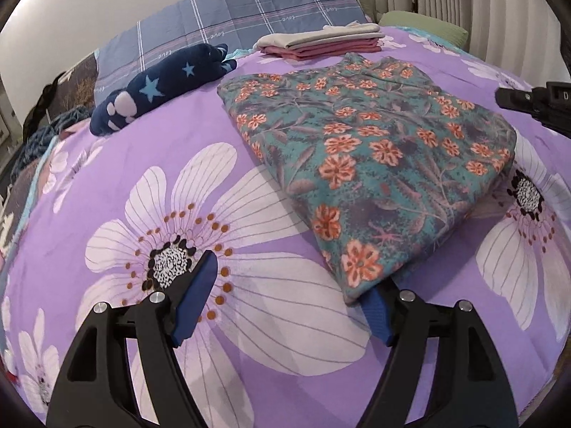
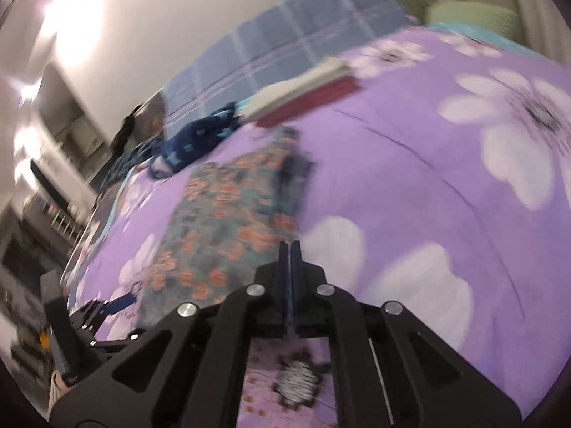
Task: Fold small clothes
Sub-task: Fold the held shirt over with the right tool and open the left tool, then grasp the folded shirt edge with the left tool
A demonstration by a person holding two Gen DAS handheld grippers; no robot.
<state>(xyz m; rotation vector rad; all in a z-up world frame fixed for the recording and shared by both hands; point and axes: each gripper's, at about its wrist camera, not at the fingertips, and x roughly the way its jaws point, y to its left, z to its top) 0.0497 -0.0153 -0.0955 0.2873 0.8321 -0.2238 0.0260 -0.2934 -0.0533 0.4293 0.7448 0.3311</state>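
The bed, under a purple flowered cover, carries a folded teal floral garment near its middle, with a stack of folded clothes towards the far edge. The left gripper is released, one finger at the garment's near corner; the right gripper is clenched, empty. The fold seems nearly done; next, probably grasp that corner.

Purple bedspread, floral garment, folded stack

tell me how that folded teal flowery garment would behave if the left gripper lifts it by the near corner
The floral garment looks like soft, thin cloth in stacked layers, so it would likely droop and partly unfold. It probably weighs little. On the smooth purple bedspread it may slide rather than stay put.
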